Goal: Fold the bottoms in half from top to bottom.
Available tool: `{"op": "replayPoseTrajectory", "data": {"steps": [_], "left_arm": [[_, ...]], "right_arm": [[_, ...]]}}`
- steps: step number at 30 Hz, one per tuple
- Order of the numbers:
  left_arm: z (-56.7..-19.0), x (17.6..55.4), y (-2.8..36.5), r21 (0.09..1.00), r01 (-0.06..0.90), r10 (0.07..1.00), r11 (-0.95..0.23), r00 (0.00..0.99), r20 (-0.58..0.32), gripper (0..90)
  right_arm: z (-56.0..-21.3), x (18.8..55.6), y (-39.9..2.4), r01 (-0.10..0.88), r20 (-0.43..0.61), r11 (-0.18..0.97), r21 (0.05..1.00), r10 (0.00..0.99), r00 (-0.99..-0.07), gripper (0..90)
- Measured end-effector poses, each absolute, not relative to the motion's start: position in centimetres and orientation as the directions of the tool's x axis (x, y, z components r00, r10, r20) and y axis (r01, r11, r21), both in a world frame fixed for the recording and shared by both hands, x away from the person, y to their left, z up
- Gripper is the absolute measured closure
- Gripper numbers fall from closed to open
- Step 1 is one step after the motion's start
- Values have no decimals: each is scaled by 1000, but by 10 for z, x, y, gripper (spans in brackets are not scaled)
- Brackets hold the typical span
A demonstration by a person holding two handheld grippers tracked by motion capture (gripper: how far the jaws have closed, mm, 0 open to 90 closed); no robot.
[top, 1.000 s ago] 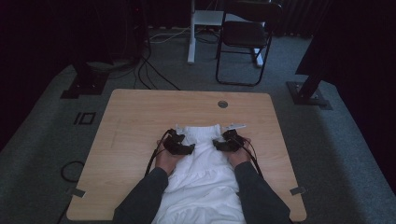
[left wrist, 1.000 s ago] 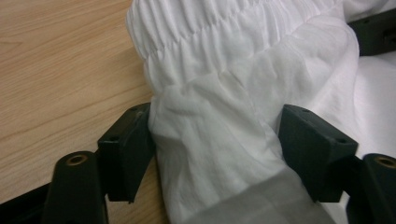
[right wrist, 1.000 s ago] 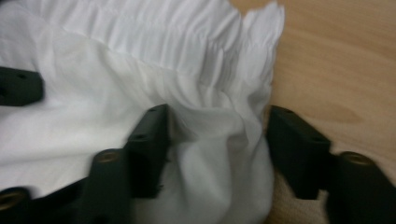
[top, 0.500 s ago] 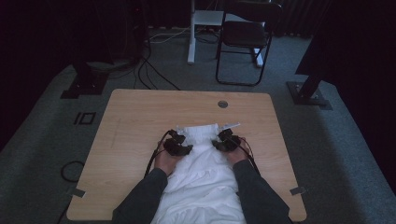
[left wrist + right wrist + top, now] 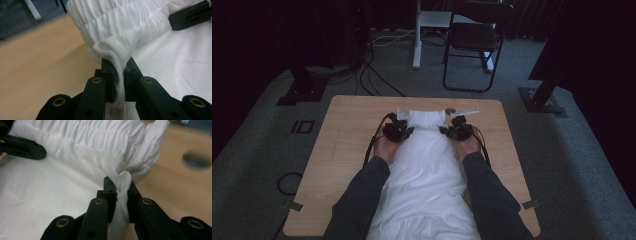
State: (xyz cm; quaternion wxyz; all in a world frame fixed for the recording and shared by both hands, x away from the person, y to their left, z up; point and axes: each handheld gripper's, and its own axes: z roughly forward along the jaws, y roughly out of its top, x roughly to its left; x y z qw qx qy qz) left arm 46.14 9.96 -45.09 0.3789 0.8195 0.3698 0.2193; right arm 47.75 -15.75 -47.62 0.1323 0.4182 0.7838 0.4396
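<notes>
A white garment (image 5: 427, 170) with a gathered elastic waistband lies lengthwise on the wooden table (image 5: 342, 150), its waistband at the far end. My left gripper (image 5: 408, 131) holds the waistband's left corner and my right gripper (image 5: 446, 131) its right corner, both raised off the table. In the left gripper view the jaws (image 5: 120, 67) have just been closing and pinch a fold of white cloth (image 5: 120, 27). The right gripper view shows the same: jaws (image 5: 122, 186) just closed on a fold of the waistband (image 5: 75, 152). The waistband hangs stretched between the two.
A round hole (image 5: 450, 110) is in the table just beyond the waistband. Bare wood lies to the left and right of the garment. On the floor behind stand a black chair (image 5: 474, 40), a white post (image 5: 417, 40), cables (image 5: 377, 80) and two stand bases (image 5: 544, 100).
Both hands have gone up and a little farther along the table. The waistband, flat on the table before, is now lifted and bunched between the two grippers.
</notes>
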Motion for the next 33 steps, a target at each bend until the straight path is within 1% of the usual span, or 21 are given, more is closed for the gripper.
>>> {"op": "replayPoseTrajectory", "data": {"steps": [2,7,9,10,11,12,13,17,21,27,28,29,30,33], "left_arm": [[-432,470,101,805,403,768,-436,633,99,824],[-392,484,103,839,347,773,-419,621,129,823],[-375,487,106,866,332,782,-375,615,102,822],[-375,487,106,866,332,782,-375,615,102,823],[-362,488,109,883,323,789,-342,609,83,823],[-359,487,109,886,321,789,-334,610,76,822],[-358,486,110,886,321,787,-334,613,74,822],[-366,478,112,875,336,767,-348,638,61,822],[-375,459,114,884,327,746,-334,665,36,821],[-386,412,117,889,303,699,-345,714,28,816],[-386,412,117,889,303,699,-345,714,28,816],[-392,392,117,885,300,683,-355,730,27,816],[-395,382,117,886,294,676,-360,737,30,814],[-408,354,119,881,304,652,-363,758,7,812]], "right_arm": [[-459,482,-158,515,144,249,820,781,-607,840],[-416,491,-158,440,110,208,874,796,-595,839],[-399,493,-158,393,94,183,901,801,-591,838],[-399,493,-158,393,94,183,901,801,-591,838],[-390,493,-159,373,91,170,912,804,-588,838],[-377,492,-158,357,91,158,920,802,-590,836],[-374,491,-157,353,80,169,920,802,-592,835],[-376,484,-158,358,59,207,910,792,-608,832],[-384,464,-160,351,25,259,900,772,-635,829],[-399,421,-169,335,18,290,897,732,-681,827],[-399,421,-169,335,18,290,897,732,-681,827],[-402,414,-170,335,21,292,896,726,-688,827],[-409,395,-173,334,20,303,893,714,-700,827],[-420,369,-176,335,23,317,887,694,-719,827]]}}
